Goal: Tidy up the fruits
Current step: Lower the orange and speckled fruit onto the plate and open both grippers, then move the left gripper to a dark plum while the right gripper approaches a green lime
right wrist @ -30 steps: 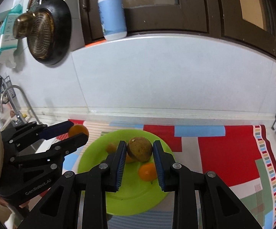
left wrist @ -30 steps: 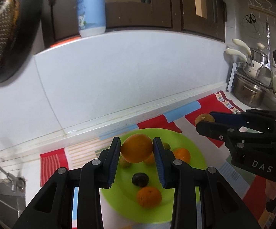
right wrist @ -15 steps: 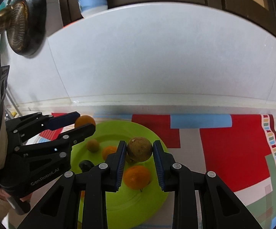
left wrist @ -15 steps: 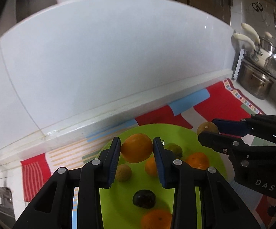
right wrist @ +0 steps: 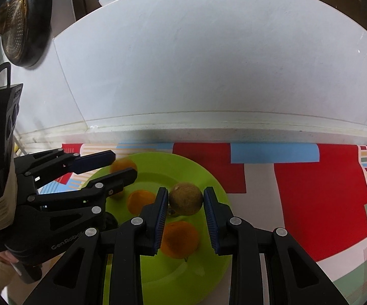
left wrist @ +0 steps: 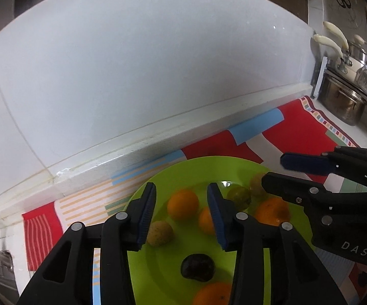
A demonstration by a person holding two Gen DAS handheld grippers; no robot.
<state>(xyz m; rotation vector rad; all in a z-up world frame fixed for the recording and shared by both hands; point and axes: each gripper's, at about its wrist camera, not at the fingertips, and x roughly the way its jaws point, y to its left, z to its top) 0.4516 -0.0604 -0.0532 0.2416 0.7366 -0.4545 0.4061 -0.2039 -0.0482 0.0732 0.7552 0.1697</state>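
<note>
1. The green plate [left wrist: 280,175] is the landmark: both grippers hang low over it, releasing fruit onto it.
2. The left gripper [left wrist: 182,208] has just been opening. Its pads stand apart from the orange [left wrist: 182,203], which now sits on the plate between them. Open a little wider before lifting, so neither pad drags the orange.
3. The right gripper [right wrist: 186,204] has also just been opening. The brown fruit [right wrist: 186,198] sits between its pads, near the middle of the plate, with a thin gap on the right side; I cannot tell whether the left pad is clear. Judge it not fully free yet.
4. Lift both grippers straight up from the plate, not sideways: other oranges, a small yellow fruit [left wrist: 160,233] and a dark fruit [left wrist: 197,266] lie close by and would likely roll if nudged.
5. Keep the grippers apart over the plate; they are near each other.
</note>
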